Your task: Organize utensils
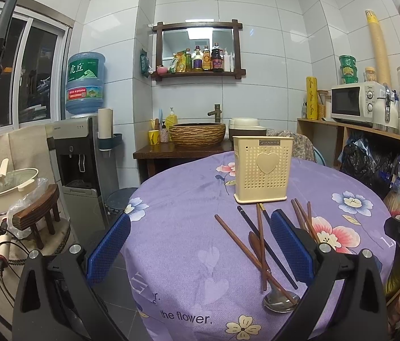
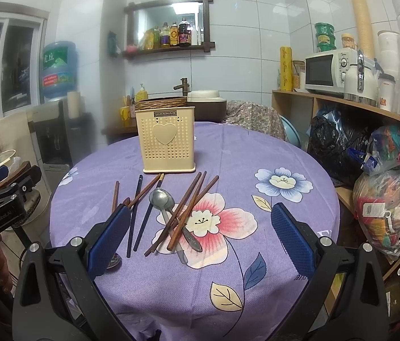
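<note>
Both tongs are seen spread wide with nothing held between the blue-padded fingers. The left gripper (image 1: 200, 244) is poised above the near left part of the round table draped in a purple floral cloth (image 2: 285, 153); the right gripper (image 2: 200, 236) is poised over the middle of the same table.

Just beyond the fingers, the utensils are found scattered loose on the cloth: several brown wooden chopsticks (image 2: 191, 207) crossed in a heap, two dark navy chopsticks (image 2: 134, 213) laid side by side to their left, and a dull grey metal spoon (image 2: 162, 199) lying among them. A second metal spoon (image 1: 280, 302) is seen in the left wrist view, with a brown wooden spoon (image 1: 253, 238) resting across the sticks.

Farther back, the cream perforated plastic utensil holder with a heart emblem (image 2: 167, 142) stands upright, just beyond the chopstick tips. Nothing is seen protruding from its top, so the sorting is judged not yet begun; every piece remains to be placed inside.
</note>
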### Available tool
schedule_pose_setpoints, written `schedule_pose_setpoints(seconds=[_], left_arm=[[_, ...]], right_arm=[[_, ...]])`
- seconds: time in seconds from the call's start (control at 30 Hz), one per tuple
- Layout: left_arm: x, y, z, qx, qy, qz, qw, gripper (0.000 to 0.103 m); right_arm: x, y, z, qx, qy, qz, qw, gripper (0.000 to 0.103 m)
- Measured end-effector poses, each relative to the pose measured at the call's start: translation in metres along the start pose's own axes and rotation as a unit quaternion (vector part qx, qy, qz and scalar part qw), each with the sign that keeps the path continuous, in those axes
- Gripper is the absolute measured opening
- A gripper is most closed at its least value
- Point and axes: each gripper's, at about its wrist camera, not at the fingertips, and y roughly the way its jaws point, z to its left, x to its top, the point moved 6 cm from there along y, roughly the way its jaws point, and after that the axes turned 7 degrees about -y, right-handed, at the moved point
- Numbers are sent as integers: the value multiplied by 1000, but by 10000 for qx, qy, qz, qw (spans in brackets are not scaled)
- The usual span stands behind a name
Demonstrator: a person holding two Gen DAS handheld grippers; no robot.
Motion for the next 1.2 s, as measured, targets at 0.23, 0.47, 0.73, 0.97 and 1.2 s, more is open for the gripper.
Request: schedule_pose_setpoints(seconds=[0.23, 0.47, 0.73, 0.97, 1.2], left_arm=[[-1, 1, -1, -2, 8, 9, 10000, 98], [-2, 1, -2, -6, 16, 15, 10000, 98], [-3, 1, -2, -9, 15, 15, 10000, 98], [-2, 1, -2, 2, 17, 14, 10000, 98], [-3, 1, -3, 2, 26, 15, 10000, 98]], right_arm=[[-1, 0, -1, -3, 0, 5, 10000, 98], [-1, 0, 0, -4, -2, 10, 10000, 98], [-2, 2, 1, -11, 1, 29, 10000, 98], [-3, 2, 1, -20, -1, 48, 10000, 98], [-5, 3, 1, -21, 6, 73, 10000, 98]])
